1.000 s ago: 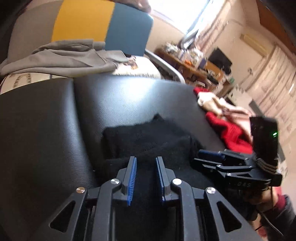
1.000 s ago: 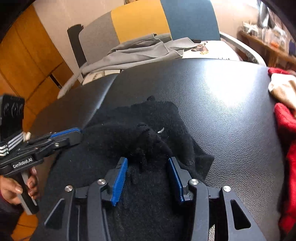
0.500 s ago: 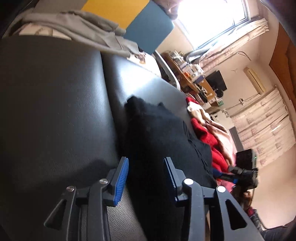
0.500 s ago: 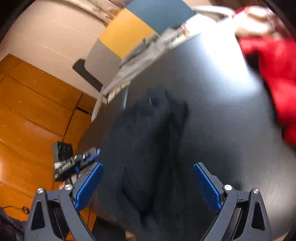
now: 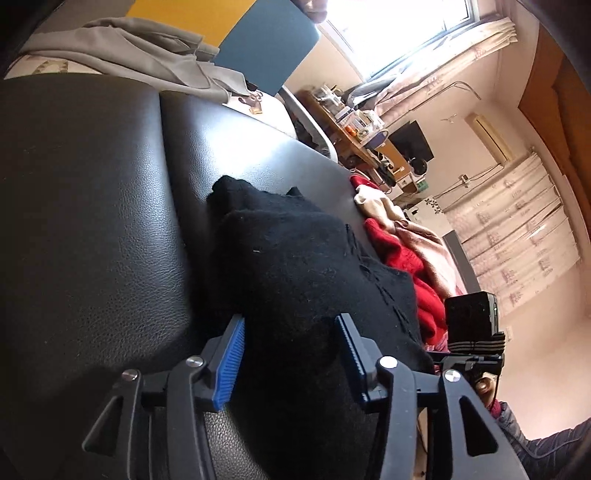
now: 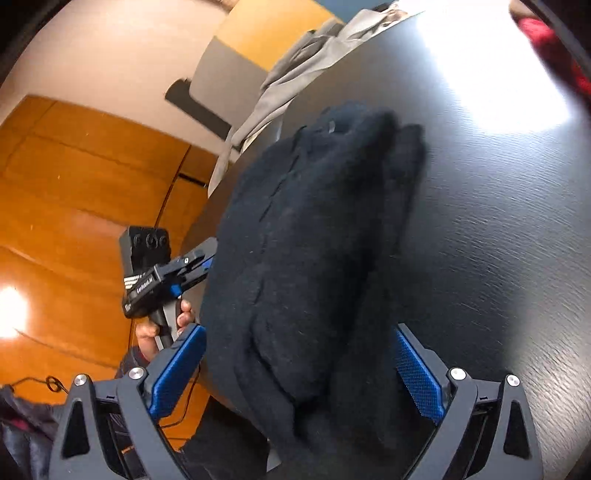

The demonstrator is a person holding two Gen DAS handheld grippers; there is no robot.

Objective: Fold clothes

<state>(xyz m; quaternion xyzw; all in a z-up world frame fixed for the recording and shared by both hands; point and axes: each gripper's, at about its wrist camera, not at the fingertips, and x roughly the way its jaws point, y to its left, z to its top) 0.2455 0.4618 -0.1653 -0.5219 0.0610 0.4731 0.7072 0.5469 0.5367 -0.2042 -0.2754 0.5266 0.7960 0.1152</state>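
Left gripper (image 6: 201, 260) side: white lettering, probably "GenRobot.AI".

daylight pours in from a blown-out window (image 5: 402, 33) at the top of the left wrist view, and it throws a white glare patch on the black leather surface (image 6: 491, 88) in the right wrist view. both pictures bend hard at the dark corners — fisheye warp — and the right one is soft with motion blur, the black garment (image 6: 314, 236) reading as near-featureless shadow.
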